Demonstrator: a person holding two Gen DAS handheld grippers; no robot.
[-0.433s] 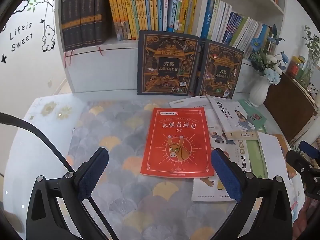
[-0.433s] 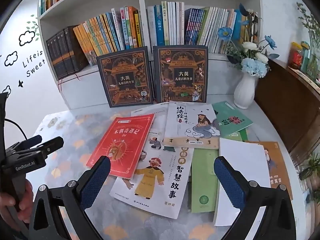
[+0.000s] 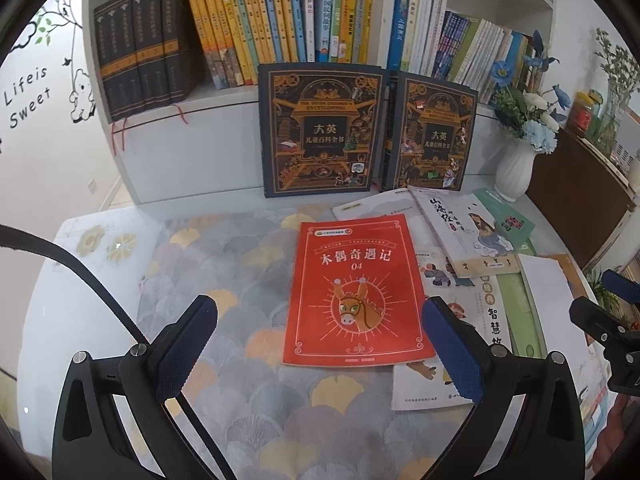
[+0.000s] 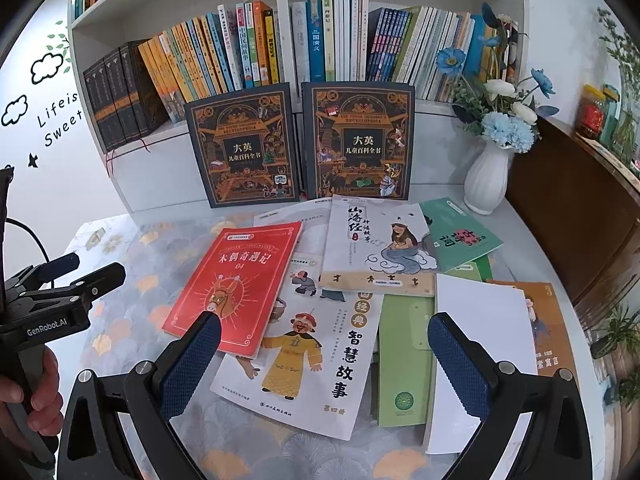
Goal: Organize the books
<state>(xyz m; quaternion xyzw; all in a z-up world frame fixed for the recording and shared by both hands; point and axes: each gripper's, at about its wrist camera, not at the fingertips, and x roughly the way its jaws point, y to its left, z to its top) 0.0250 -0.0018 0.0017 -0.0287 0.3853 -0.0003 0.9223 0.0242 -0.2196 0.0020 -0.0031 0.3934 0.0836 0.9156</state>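
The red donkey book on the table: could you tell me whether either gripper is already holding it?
No, the red donkey book lies flat on the table while the left gripper and right gripper hover open above it.

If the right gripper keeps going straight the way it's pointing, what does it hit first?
Most likely the white storybook with the yellow-robed figure, lying flat between the open right gripper fingers' line of travel. Depth is uncertain; the green booklet lies just beside it.

You see a glossy red paperback book (image 3: 356,292), a glazed ribbed white ceramic vase (image 4: 489,178), a dark polished wooden cabinet (image 4: 576,216), and knurled blue rubbery gripper pads (image 4: 192,364) on matt black plastic.
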